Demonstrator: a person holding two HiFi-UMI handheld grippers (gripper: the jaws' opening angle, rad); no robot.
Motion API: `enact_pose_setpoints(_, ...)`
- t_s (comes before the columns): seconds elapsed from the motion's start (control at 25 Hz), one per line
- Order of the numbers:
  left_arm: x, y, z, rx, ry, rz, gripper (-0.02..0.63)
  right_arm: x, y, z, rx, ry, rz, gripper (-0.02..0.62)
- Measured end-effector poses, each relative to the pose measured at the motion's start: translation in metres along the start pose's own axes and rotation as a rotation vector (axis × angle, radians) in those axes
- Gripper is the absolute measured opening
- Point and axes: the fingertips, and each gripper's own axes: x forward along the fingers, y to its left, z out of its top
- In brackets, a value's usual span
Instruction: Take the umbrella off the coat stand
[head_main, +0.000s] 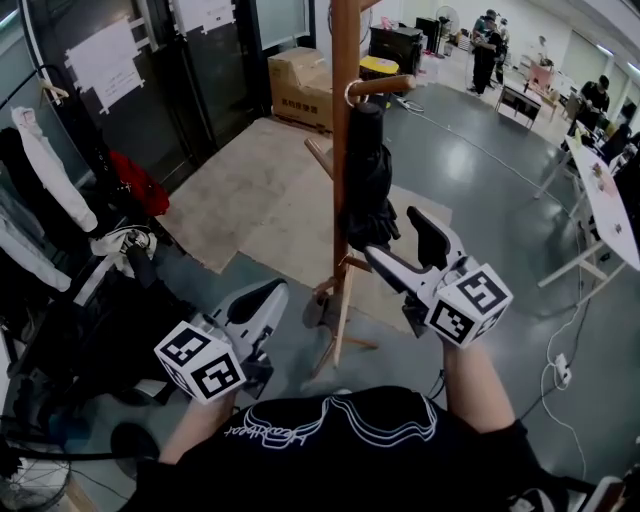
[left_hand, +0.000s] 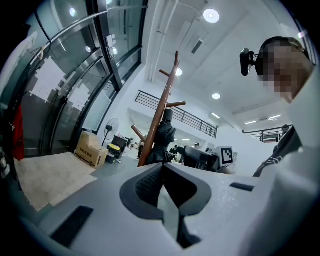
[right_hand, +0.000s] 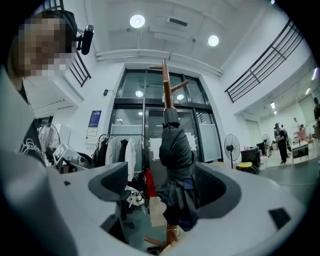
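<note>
Standing coat stand (head_main: 345, 60) (left_hand: 159, 115) (right_hand: 165, 80): wooden pole with angled pegs, upright on the grey floor at the edge of a beige floor sheet (head_main: 240, 190); directly ahead of the person.
Hanging clothes (head_main: 40, 170) (right_hand: 120, 150): white, dark and red garments on a rail at the person's left, well apart from the stand.
Umbrella (head_main: 368, 190) (left_hand: 164, 137) (right_hand: 177, 165): black, folded, on the stand; hung by its top from a peg (head_main: 385, 85) on the pole's right side, the bundled canopy dangling close against the pole.
Cardboard box (head_main: 300, 85) (left_hand: 90, 147): brown, on the floor beyond the stand.
Right gripper (head_main: 392, 232) (right_hand: 165, 187): raised to the umbrella's lower end; jaws spread wide, the canopy's lower folds showing between them, not clamped. Contact cannot be told.
Left gripper (head_main: 270, 290) (left_hand: 162, 167): held low, left of the stand's base and apart from it; jaws pressed together with nothing between them.
</note>
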Motion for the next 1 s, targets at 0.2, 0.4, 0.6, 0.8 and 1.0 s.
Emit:
enact_pose_setpoints(0.2,0.003,0.012,0.006,0.001,-0.018,0.045,0.005,0.027,-0.017,-0.006,-0.028,0.037,0.01,0.413)
enact_pose_setpoints(0.4,0.0,0.026,0.006,-0.017,-0.035,0.09,0.005,0.05,-0.031,-0.016,-0.042,0.062,0.011,0.408)
enact_pose_setpoints(0.6,-0.004,0.041,0.006,-0.029,-0.049,0.126,0.005,0.067,-0.04,-0.024,-0.046,0.077,0.009,0.384)
enact_pose_setpoints(0.8,-0.009,0.05,0.012,-0.021,-0.076,0.149,0.006,0.076,-0.042,-0.031,-0.042,0.096,0.003,0.339)
enact_pose_setpoints(1.0,-0.007,0.051,0.016,-0.01,-0.09,0.145,0.005,0.079,-0.044,-0.034,-0.051,0.108,-0.009,0.3)
